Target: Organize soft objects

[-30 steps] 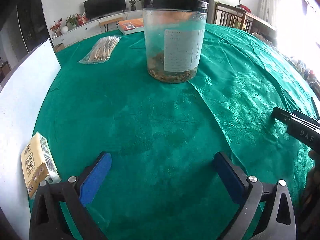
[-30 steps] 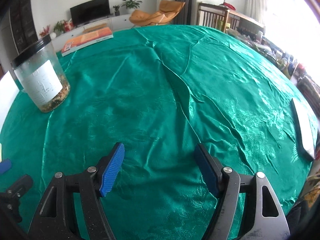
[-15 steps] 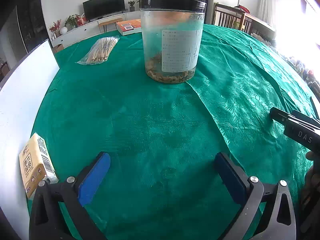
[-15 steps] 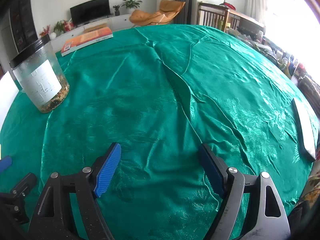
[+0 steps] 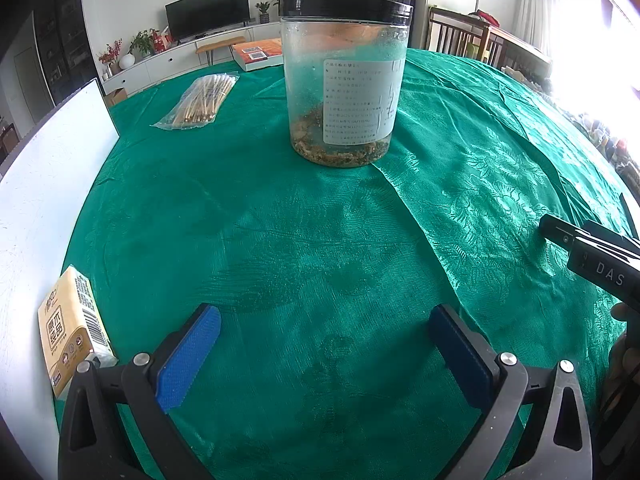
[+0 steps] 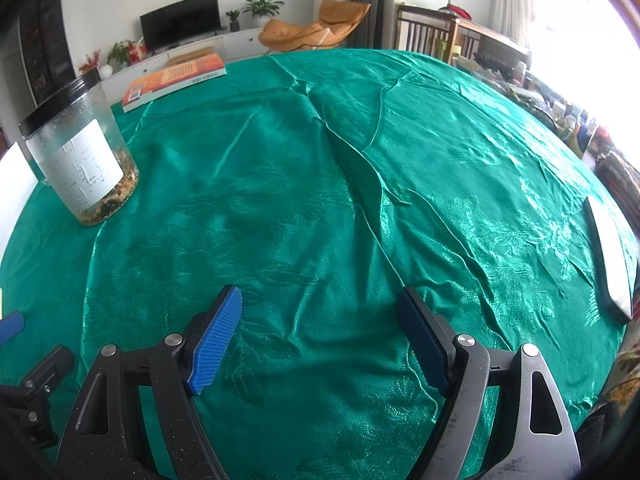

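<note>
Two grippers hang over the green-clothed worktop (image 5: 304, 240), and both stand wide with only cloth between their blue pads: the left gripper (image 5: 324, 344) and the right gripper (image 6: 320, 336) hold nothing. The likeliest soft thing for this task is the tissue pack (image 5: 74, 332), a yellow-brown packet lying at the left edge of the cloth, just beside a white board (image 5: 44, 184) and just to the left of the left gripper's near pad. A bag of sticks (image 5: 200, 100) lies farther back on the left, well apart from the jar (image 5: 344, 80), which stands upright with its black lid on and a little loose matter at the bottom. An orange book (image 6: 176, 80) rests at the far edge.

My judgement is that the tissue pack will be light and yielding, its plastic wrap a bit slippery, so it should squash under a firm squeeze rather than break. The sound hold is across its short sides, near the middle of its length, with gentle pressure so it neither bulges out nor tilts. The bag of sticks would likely sag at both ends if taken at one end
</note>
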`<state>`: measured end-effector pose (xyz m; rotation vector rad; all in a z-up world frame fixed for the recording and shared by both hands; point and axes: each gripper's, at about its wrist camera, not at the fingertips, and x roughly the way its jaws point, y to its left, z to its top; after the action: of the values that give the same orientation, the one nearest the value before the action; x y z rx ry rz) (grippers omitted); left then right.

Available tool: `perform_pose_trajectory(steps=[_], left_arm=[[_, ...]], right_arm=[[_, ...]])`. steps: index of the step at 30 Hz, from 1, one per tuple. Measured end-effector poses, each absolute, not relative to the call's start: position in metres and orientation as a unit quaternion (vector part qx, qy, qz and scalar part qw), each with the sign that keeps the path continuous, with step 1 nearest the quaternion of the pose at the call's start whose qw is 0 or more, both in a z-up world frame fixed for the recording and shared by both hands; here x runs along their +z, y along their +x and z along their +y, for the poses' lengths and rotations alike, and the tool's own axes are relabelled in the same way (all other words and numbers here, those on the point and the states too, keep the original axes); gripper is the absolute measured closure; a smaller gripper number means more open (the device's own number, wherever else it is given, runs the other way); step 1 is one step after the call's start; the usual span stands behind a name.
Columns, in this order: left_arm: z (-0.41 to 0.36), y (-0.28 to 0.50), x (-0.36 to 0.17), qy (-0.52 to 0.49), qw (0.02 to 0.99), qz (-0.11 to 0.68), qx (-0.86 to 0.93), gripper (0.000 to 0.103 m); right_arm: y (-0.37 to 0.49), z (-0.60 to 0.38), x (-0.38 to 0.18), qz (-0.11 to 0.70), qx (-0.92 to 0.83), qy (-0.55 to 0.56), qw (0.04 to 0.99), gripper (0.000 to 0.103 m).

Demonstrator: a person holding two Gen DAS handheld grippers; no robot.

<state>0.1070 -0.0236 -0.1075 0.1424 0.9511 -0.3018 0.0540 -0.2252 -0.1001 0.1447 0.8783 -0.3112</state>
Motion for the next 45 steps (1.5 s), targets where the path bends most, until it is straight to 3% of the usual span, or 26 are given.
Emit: perform_pose_trajectory(steps=[25, 28, 33, 39, 45], left_arm=[[-0.024, 0.105, -0.107, 0.070, 0.873, 0.460, -0.144, 0.000], [-0.020, 0.084, -0.100, 0.056, 0.862, 0.481, -0.150, 0.000], [0.001, 0.025, -0.079, 0.075, 0.877, 0.451, -0.150, 0.000], [0.069, 0.047, -0.066, -0.023, 0.903, 0.429, -0.026, 0.000], [0.099, 0.084, -0.089, -0.081, 0.891, 0.438, 0.084, 0.001]], right_arm=[[0.054, -0.225, -0.100, 0.423, -0.150, 0.070, 0.891, 0.021], [0.054, -0.225, -0.100, 0.423, -0.150, 0.070, 0.891, 0.021], [0.054, -0.225, -0.100, 0.423, -0.150, 0.070, 0.891, 0.021], [0.054, -0.225, -0.100, 0.423, -0.149, 0.070, 0.891, 0.021], [0.054, -0.225, -0.100, 0.423, -0.149, 0.070, 0.891, 0.021]])
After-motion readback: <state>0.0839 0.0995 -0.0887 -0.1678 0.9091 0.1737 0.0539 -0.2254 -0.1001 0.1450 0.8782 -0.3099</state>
